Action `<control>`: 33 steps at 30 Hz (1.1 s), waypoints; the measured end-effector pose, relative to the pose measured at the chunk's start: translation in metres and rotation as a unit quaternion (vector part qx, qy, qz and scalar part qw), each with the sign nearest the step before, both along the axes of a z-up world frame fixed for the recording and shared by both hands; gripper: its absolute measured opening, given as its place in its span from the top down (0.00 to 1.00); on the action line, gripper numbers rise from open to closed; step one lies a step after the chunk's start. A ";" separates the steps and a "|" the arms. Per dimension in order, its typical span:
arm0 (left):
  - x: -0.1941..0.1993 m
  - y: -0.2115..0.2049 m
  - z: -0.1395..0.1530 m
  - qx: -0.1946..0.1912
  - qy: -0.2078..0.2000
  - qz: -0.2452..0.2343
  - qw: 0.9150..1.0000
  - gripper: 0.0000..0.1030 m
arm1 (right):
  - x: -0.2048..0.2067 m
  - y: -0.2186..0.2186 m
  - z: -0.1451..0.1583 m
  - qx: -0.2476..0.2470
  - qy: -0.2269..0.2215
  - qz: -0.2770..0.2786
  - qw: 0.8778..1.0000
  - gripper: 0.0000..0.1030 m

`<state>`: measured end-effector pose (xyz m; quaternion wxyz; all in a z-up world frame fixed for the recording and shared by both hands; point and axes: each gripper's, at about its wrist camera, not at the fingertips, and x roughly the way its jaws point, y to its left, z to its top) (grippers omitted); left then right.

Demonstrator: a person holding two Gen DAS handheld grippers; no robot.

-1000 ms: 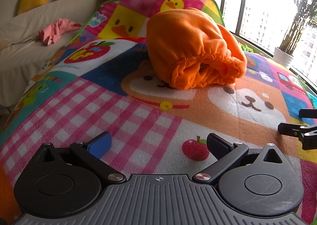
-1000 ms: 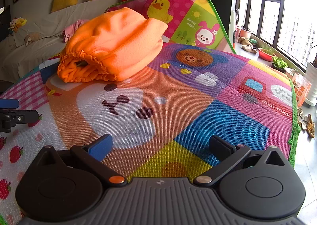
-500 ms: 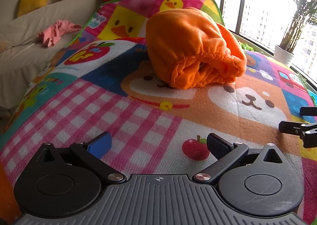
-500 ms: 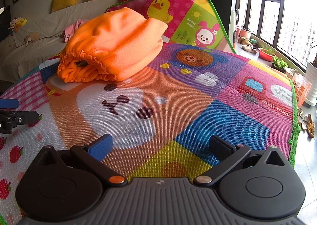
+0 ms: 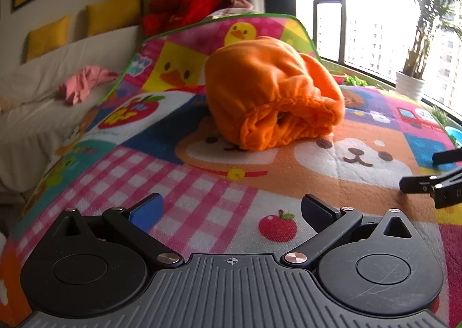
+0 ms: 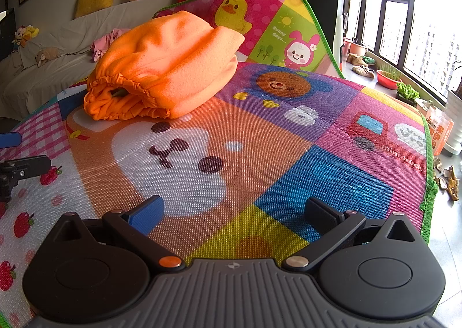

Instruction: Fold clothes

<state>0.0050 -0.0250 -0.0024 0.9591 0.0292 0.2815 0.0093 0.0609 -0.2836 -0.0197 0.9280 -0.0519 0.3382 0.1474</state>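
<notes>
- Bright cartoon pictures cover the play mat [image 6: 288, 137], with ducks, bears, apples and a little truck on it.
- Behind the mat is a white sofa [image 5: 43, 91] with yellow cushions [image 5: 112, 13], a red bundle [image 5: 184, 7] and a small pink cloth [image 5: 83, 82]. Big windows [image 6: 427, 18] let in lots of light.
- On the mat sits the orange cloth [image 5: 268, 91]. It is bunched into a fat, thick bundle on the far half of the mat, right above the white bear face.
- Its gathered, stretchy edge [image 6: 127, 88] faces this way, and that end looks open like a mouth.
- The left gripper [image 5: 231, 209] is low over the pink checks, well apart from the cloth. Its jaws are spread wide with nothing between them.
- The right gripper [image 6: 234, 211] is low over the yellow and blue squares, also well apart from the cloth. Its jaws are spread wide and hold nothing too.
- I think the cloth is soft, fluffy and light. It will flop and sag when lifted, and it will not break.
- A good place to take hold looks like the stretchy edge or a corner, one side for each gripper. The thick fleece may slip if only a thin bit is pinched.
- It seems bundled more than neatly folded, though I cannot tell how it lies inside.
</notes>
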 end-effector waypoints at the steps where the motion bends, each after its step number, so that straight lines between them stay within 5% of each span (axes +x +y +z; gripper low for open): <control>1: 0.001 0.000 0.000 -0.001 0.001 -0.001 1.000 0.00 | 0.000 0.000 0.000 0.000 0.000 0.000 1.000 0.00; 33: -0.001 0.005 0.000 -0.020 0.001 -0.006 1.000 0.00 | 0.000 0.000 0.000 0.000 0.000 0.000 1.000 0.00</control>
